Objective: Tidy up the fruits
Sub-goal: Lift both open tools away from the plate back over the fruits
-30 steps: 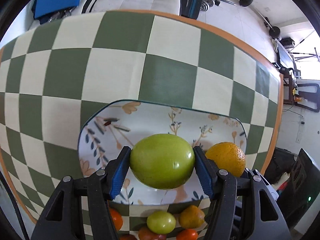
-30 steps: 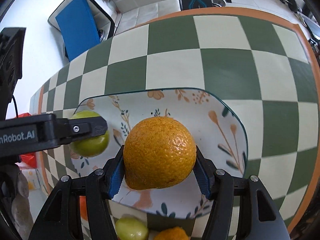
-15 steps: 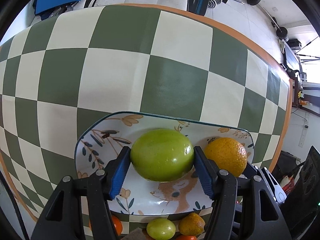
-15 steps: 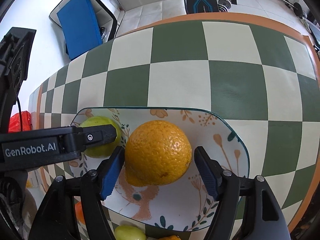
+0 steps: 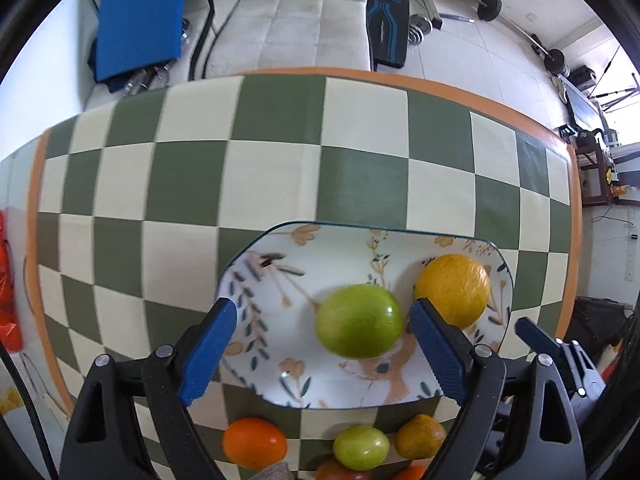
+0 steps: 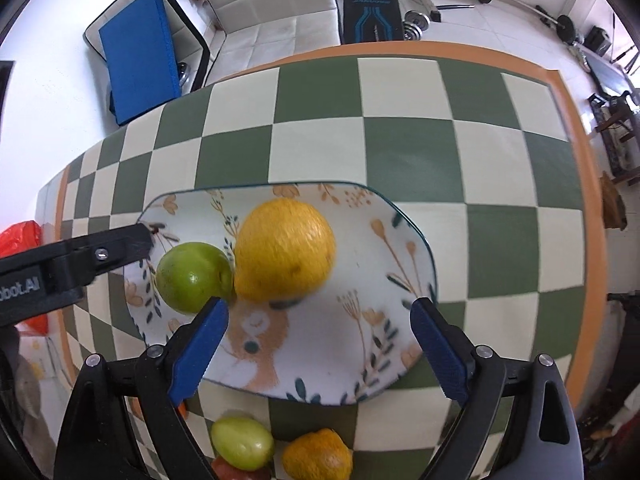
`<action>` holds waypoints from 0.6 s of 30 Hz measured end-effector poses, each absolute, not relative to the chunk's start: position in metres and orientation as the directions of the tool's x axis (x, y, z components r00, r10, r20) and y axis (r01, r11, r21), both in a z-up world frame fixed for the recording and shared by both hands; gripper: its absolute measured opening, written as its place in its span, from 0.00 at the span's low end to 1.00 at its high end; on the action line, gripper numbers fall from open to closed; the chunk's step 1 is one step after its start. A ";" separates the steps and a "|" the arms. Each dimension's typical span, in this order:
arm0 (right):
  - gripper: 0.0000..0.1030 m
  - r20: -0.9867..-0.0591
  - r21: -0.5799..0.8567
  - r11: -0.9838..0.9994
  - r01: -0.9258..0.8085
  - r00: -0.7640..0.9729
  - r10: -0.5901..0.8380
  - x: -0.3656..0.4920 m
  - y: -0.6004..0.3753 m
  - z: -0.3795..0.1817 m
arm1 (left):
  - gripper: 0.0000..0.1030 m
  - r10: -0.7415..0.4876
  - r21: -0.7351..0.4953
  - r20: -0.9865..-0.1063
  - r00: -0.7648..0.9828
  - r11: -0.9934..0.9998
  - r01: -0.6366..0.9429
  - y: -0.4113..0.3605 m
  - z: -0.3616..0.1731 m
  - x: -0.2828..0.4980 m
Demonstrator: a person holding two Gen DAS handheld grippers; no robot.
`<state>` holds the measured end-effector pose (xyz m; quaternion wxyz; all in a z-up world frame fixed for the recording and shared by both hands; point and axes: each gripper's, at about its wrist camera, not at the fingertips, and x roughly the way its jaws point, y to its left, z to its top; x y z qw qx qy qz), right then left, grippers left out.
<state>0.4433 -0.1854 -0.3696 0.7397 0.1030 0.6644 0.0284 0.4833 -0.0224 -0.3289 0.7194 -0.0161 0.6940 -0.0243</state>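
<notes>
On plate point(image 5: 280, 280): green fruit point(image 5: 358, 321), orange point(image 6: 286, 250) lying touching.
Jaws: both grippers gaping, released.
Bottom of frame: loose fruits point(image 5: 360, 447) waiting on bench.

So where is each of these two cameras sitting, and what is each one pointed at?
Left wrist view: mounted on the left hand-held gripper, looking down along its open blue fingers at the floral plate with a green apple and an orange.
Right wrist view: mounted on the right hand-held gripper, fingers open, facing the same plate; the left gripper's black body enters at its left edge.
Shared: plate, apple, orange, checkered tablecloth.
</notes>
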 end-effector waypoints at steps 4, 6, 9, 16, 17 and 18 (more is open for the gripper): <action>0.92 -0.982 0.142 0.985 0.099 0.139 0.128 0.416 -0.186 -0.352 | 0.86 -0.010 -0.008 -0.994 0.112 1.000 0.018 -0.007 -0.307 0.456; 0.92 -0.981 0.131 0.986 0.099 0.155 0.115 0.403 -0.186 -0.341 | 0.86 0.013 0.017 -0.989 0.148 1.000 0.024 -0.003 -0.296 0.439; 0.92 -0.978 0.124 0.988 0.097 0.182 0.104 0.383 -0.183 -0.322 | 0.86 0.029 0.035 -0.981 0.193 0.999 0.032 0.003 -0.280 0.415; 0.92 -0.963 0.113 0.989 0.092 0.257 0.085 0.343 -0.173 -0.271 | 0.86 0.020 0.033 -0.962 0.272 0.999 0.042 0.008 -0.242 0.366; 0.92 -0.960 0.112 0.990 0.090 0.266 0.084 0.337 -0.172 -0.264 | 0.86 0.016 0.030 -0.958 0.285 0.998 0.047 0.008 -0.235 0.358; 0.92 -0.958 0.112 0.990 0.087 0.273 0.084 0.335 -0.171 -0.259 | 0.86 0.011 0.028 -0.956 0.292 0.998 0.051 0.008 -0.230 0.354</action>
